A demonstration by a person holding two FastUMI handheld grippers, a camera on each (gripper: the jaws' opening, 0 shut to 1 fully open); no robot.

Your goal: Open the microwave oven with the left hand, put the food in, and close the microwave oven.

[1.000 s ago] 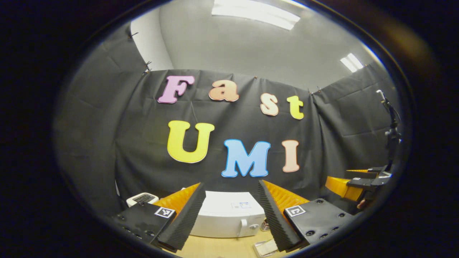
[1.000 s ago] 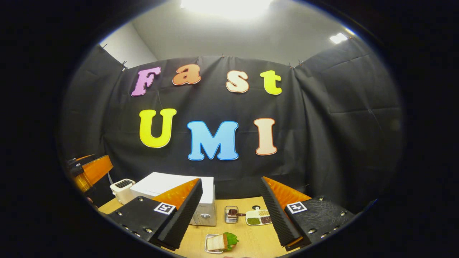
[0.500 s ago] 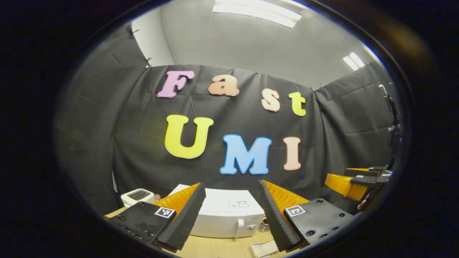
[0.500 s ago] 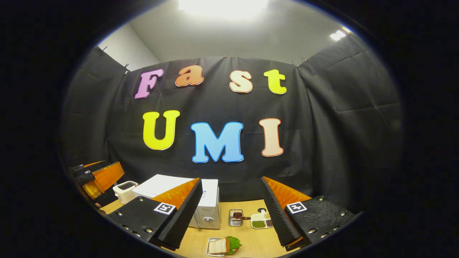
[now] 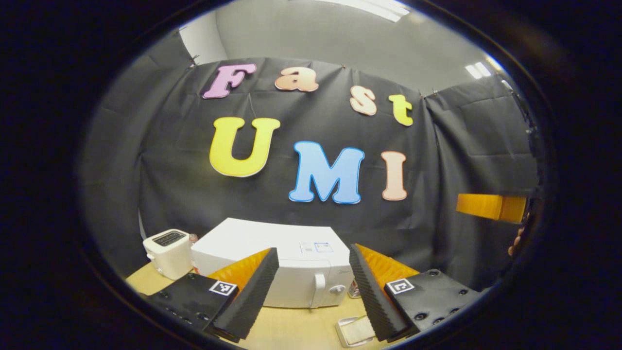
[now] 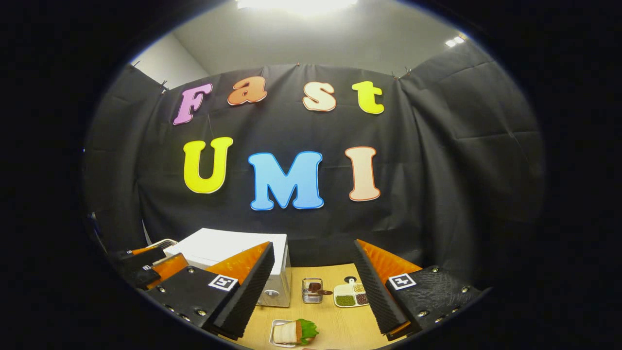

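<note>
The white microwave (image 5: pixel 272 257) stands shut on the wooden table, its door handle (image 5: pixel 319 289) facing me. My left gripper (image 5: pixel 312 253) hovers in front of it, open and empty, some way off. In the right gripper view the microwave (image 6: pixel 228 245) is at left. The food, a sandwich with lettuce (image 6: pixel 293 332), lies on a small tray in front of it. My right gripper (image 6: pixel 313 249) is open and empty above that tray. The left gripper (image 6: pixel 146 266) appears at the far left of the right gripper view. The right gripper (image 5: pixel 491 206) is at the far right of the left gripper view.
A white toaster (image 5: pixel 167 245) stands left of the microwave. A small metal container (image 6: pixel 312 290) and a divided dish of beans (image 6: pixel 351 295) sit right of the microwave. The black cloth wall rises close behind the table.
The left gripper has tipped down and come lower, so the microwave and toaster show more fully. The right gripper's view shifted only slightly. Both stay open.
</note>
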